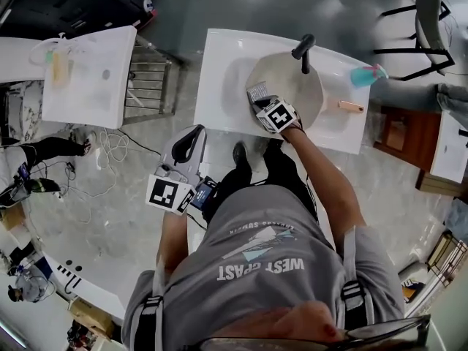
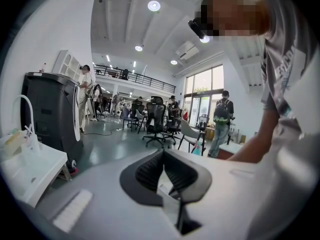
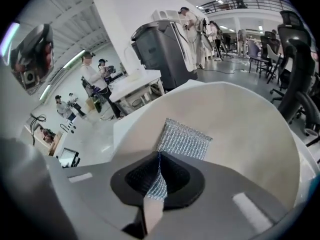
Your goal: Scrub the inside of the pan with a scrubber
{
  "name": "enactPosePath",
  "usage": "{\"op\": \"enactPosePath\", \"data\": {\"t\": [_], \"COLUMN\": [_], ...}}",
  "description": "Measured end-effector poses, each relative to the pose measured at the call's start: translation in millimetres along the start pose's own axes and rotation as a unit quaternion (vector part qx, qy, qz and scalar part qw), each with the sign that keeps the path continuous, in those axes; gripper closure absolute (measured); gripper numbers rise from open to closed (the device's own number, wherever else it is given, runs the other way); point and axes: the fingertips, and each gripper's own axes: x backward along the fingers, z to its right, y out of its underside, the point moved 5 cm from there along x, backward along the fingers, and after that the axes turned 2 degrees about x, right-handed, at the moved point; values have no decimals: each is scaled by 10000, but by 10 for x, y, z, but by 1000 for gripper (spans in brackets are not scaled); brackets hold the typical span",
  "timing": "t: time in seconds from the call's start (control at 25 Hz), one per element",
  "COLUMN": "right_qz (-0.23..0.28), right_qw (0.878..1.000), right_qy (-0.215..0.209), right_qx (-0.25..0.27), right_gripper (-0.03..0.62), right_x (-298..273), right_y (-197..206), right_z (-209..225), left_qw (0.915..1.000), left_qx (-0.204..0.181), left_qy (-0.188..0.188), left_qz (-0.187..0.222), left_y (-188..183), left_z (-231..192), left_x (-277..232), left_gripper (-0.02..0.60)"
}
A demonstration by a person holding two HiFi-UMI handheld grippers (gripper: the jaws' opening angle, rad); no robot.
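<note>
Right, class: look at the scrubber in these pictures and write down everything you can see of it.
The scrubber is a flat, rectangular pad of silvery woven mesh, metallic in look. The right claw is shut on one edge, bunching it there. The rest fans out forward over the pale inside of the pan, near its rim. Whether it presses on the pan's surface cannot be told.

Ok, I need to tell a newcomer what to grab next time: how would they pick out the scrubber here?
Find the white table in front of the person and the round, pale pan on it. At the pan's near-left edge, the right gripper pinches the scrubber. It is a flat, silvery woven-mesh rectangle, the only glittery thing there, unlike the teal bottle.
</note>
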Motion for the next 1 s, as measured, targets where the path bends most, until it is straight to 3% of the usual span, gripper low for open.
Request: {"op": "enactPosePath", "data": {"t": [0.2,0.32,0.48,0.68,0.8,1.0], "right_qz": [-718,-1169,-1286,-977,-547,-156], "right_qw": [9963,9920,9853,9779,9779,9819], "right_qy": [-17,390,1107,1738,1751,1527], "right_qx": [481,275,-195,-626,-1003,-1107], "right_gripper": [577,577,577,579,582,583], "right_x": [143,298,470,510,431,212], "right_y": [542,896,1135,1072,867,466], "right_z": [-113,88,601,1208,1423,1403], "left_qw": [9998,9994,9988,9985,9988,9994], "left_qx": [-55,-101,-155,-187,-172,-109], "left_qy": [213,340,472,504,429,240], "left_qz": [27,24,-30,-132,-176,-205], "left_y": [-43,-80,-90,-73,-36,12], "left_z": [75,134,217,277,268,212], "left_x": [-105,-186,-296,-384,-373,-310], "left_gripper": [580,580,580,580,580,580]}}
